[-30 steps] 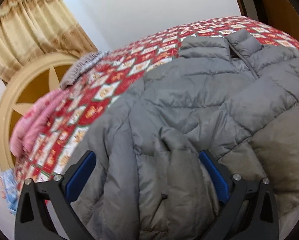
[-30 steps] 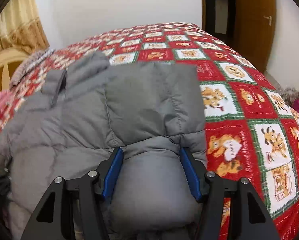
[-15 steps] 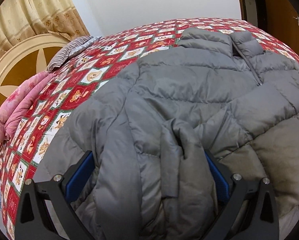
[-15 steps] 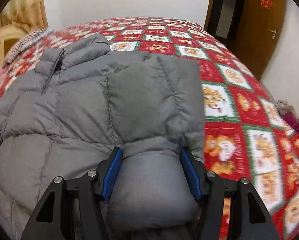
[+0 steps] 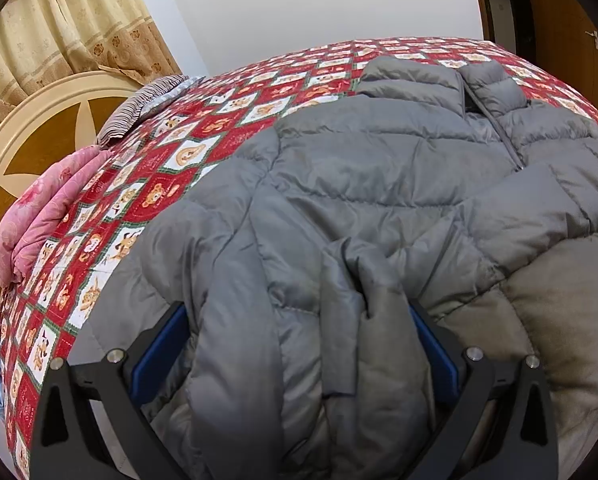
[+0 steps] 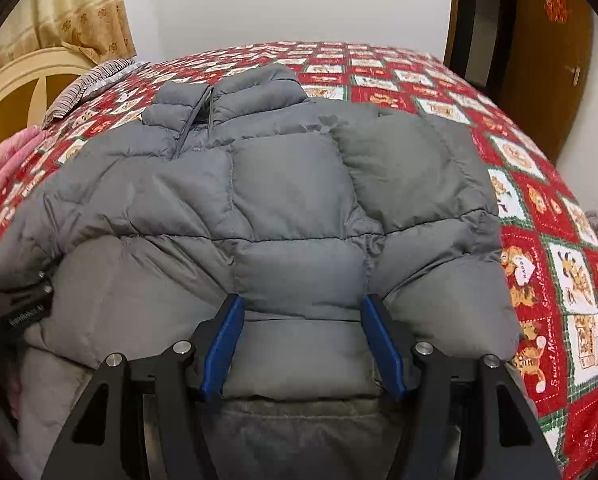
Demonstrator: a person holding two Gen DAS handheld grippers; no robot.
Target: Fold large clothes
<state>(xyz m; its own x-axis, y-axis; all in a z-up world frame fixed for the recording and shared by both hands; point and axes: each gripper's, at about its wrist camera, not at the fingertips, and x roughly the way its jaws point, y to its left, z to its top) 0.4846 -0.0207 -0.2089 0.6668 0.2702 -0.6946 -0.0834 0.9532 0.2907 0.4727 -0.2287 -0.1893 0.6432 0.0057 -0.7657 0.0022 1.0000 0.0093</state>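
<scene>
A large grey puffer jacket (image 5: 379, 184) lies front up on the bed, collar at the far end, both sleeves folded in over the body. It also shows in the right wrist view (image 6: 283, 184). My left gripper (image 5: 295, 340) is closed on a thick bunch of the jacket's hem at its near left side. My right gripper (image 6: 299, 332) is closed on the padded hem at its near right side. The blue pads (image 6: 223, 340) press the fabric from both sides. The left gripper's body (image 6: 15, 308) shows at the left edge of the right wrist view.
The bed has a red quilt with cartoon squares (image 6: 547, 264). A pink blanket (image 5: 39, 216) and a striped cloth (image 5: 139, 108) lie by the round headboard (image 5: 39, 132). A wooden door (image 6: 547, 48) stands at the right.
Both views have swung and steadied to face the jacket straight on. Both grippers keep their hold on the hem; the jacket lies the same.
</scene>
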